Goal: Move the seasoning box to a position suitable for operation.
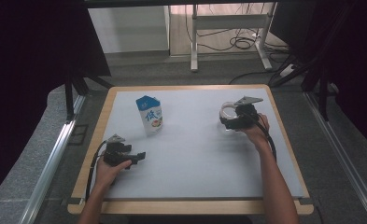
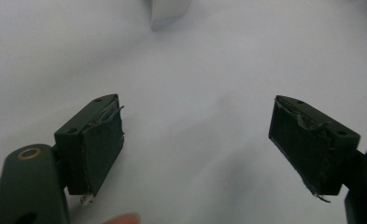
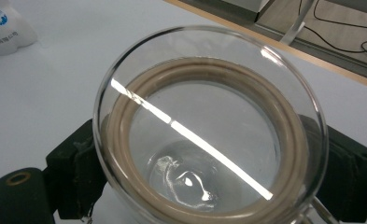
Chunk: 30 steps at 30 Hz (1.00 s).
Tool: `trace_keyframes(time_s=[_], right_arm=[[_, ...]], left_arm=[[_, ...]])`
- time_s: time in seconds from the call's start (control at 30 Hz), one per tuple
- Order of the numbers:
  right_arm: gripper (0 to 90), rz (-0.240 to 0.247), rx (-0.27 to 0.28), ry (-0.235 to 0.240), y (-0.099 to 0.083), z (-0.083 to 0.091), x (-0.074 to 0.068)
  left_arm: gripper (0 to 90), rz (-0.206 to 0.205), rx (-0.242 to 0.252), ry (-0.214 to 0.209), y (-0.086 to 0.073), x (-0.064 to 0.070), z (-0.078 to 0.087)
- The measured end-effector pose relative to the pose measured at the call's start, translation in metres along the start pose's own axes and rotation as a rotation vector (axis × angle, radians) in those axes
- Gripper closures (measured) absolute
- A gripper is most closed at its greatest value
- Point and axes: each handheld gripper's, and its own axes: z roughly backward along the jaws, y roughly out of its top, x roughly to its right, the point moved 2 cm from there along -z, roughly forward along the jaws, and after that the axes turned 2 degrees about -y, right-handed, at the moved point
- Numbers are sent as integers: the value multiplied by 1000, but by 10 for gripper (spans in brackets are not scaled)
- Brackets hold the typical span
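Note:
A blue and white milk carton (image 1: pixel 150 115) stands upright left of the middle of the white table top (image 1: pixel 195 158). At the right, my right gripper (image 1: pixel 226 121) is shut on a clear glass jar (image 1: pixel 227 112). The right gripper view looks down into the glass jar (image 3: pixel 209 130), which has a tan ring inside its rim and a black jaw pressed on each side; the carton (image 3: pixel 3 25) is far off at top left. My left gripper (image 1: pixel 141 156) rests low near the front left, open and empty. In its own view the jaws (image 2: pixel 197 144) stand wide apart over bare table, with the carton's base (image 2: pixel 169 11) ahead.
The table has a wooden rim (image 1: pixel 186 87). Behind it stand a metal desk frame (image 1: pixel 228 28) and loose cables (image 1: pixel 246 42) on the floor. A metal rail (image 1: pixel 50 163) runs along the left side, and dark curtains hang at both sides.

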Motion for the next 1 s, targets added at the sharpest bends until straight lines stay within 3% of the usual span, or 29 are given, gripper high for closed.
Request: trace_keyframes(time_s=[0.57, 1.0], right_arm=[[116, 14, 27, 13, 3, 32, -16], [116, 13, 39, 32, -5, 43, -24]], left_arm=[[176, 0, 19, -3, 1, 2, 5], [176, 4, 18, -1, 0, 2, 4]])
